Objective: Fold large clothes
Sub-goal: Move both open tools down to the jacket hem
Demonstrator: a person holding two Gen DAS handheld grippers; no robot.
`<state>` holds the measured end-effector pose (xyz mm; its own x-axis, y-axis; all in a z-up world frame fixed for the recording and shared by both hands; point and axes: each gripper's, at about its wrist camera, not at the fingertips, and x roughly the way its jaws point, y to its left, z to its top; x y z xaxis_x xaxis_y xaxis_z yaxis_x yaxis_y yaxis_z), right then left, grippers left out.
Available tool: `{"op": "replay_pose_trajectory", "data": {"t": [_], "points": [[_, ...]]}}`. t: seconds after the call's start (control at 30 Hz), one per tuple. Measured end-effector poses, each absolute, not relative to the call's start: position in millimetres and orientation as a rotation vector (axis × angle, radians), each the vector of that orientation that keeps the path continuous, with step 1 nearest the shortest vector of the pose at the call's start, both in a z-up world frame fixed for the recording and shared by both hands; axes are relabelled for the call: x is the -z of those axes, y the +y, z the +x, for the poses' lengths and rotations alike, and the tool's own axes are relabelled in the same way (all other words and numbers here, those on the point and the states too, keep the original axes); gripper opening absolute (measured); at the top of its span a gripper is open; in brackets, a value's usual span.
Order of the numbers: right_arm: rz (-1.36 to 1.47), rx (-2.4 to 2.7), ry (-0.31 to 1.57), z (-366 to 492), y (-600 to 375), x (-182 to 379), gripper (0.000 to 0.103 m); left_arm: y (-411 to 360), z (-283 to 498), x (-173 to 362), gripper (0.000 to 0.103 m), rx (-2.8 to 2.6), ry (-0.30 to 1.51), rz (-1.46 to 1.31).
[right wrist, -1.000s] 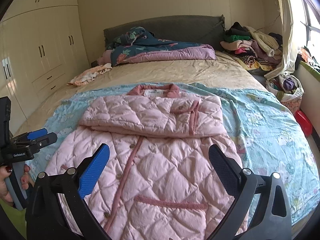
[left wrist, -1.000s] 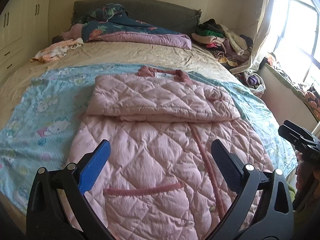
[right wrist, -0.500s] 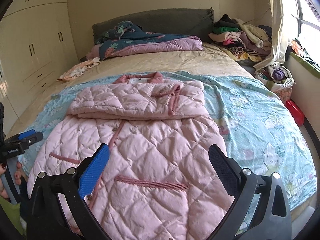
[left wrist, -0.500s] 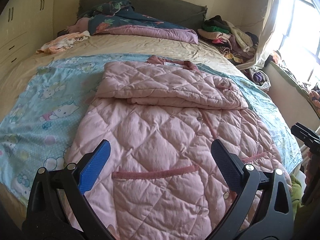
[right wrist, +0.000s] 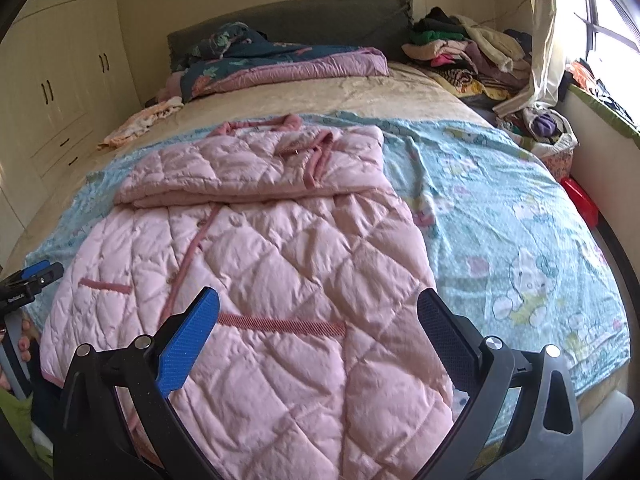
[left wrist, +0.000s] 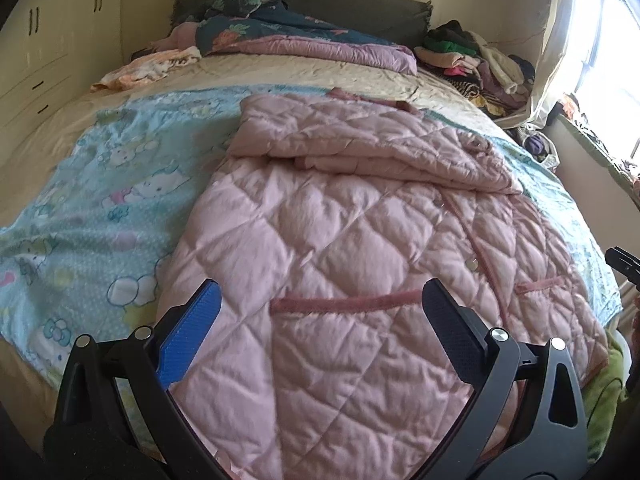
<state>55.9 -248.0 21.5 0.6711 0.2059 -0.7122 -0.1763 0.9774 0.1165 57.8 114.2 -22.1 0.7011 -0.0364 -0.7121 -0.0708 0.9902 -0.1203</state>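
Left wrist view, near to far, all places given from the pink quilted robe [left wrist: 340,264].

1. Left gripper [left wrist: 320,320]: fingers spread wide, nothing held, hovering above the robe's hem end beside the near pocket trim [left wrist: 344,303]. Over the last second it has come lower and closer to the hem.
2. Right gripper [right wrist: 318,322]: likewise wide open and empty, over the hem end on the robe's other half. It too has closed in, and both tongs now flank the hem, so the next fold looks about to start from this edge.
3. Robe: lies flat on the blue cartoon blanket [left wrist: 92,200] on the bed. Long axis runs from hem, nearest the cameras, to collar [right wrist: 256,125], pointing at the headboard [right wrist: 320,16]. Sleeves already folded across the chest as a thick band.
4. Beyond the collar: purple-edged duvet [right wrist: 304,66]. Beyond and to the window side: heap of unfolded clothes [right wrist: 468,46].
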Motion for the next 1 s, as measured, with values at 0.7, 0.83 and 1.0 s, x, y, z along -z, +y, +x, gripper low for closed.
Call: {"op": "replay_pose_trajectory", "data": {"t": [0.7,0.83,1.0], "points": [[0.039,-0.187,0.878,44,-266,10,0.099,174,12,64,0.094,-0.107,0.885,-0.201],[0.037,-0.188,0.870,41,-267,8,0.099,181,0,65,0.088,-0.091,0.890,-0.216],[0.037,-0.180,0.867,37,-272,8,0.099,189,-14,71,0.058,-0.037,0.924,-0.278]]}}
